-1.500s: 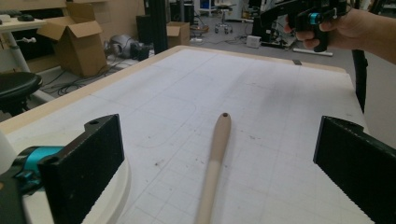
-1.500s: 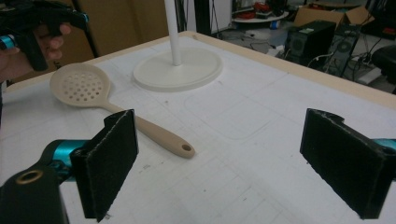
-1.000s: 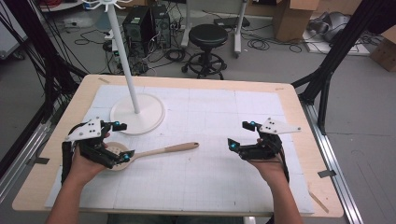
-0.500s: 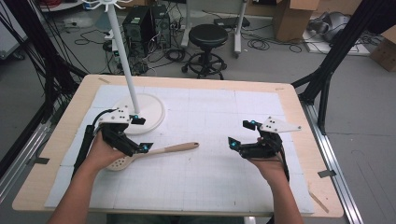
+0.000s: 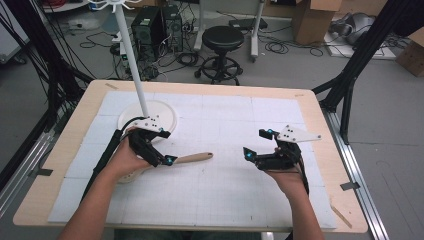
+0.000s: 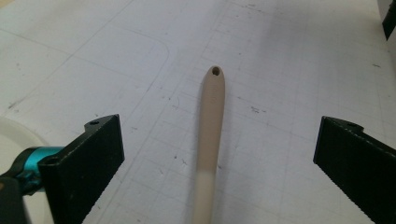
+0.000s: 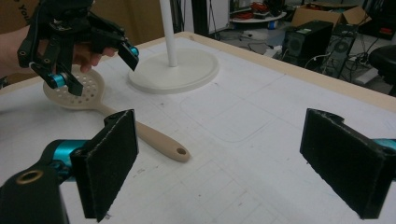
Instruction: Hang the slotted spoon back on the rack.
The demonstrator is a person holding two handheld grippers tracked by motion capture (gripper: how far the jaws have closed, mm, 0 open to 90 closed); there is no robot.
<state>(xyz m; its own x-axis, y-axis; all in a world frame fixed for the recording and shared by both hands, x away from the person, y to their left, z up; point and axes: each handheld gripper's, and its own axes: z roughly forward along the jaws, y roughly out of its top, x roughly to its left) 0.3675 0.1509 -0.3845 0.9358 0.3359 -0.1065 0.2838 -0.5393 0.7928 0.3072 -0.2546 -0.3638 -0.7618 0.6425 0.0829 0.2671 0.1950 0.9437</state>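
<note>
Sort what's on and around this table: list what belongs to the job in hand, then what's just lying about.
In the job:
- slotted spoon, lying flat on the mat
- left gripper, open over the spoon's handle
- right gripper, open, off to the side

Lying about:
- white stand
- stool
- computer towers
- cardboard boxes

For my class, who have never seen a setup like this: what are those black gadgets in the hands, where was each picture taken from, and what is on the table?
A person holds a hand-operated two-jaw tool in each hand: the left gripper and the right gripper. The high view looks down from above the table. The other two pictures come from small cameras riding on each gripper, looking out between its black jaws. On the white mat lie a beige slotted spoon and the round base of a white stand. The left gripper's jaws are open on either side of the spoon's handle, not yet closed. The right gripper is open and holds nothing.
</note>
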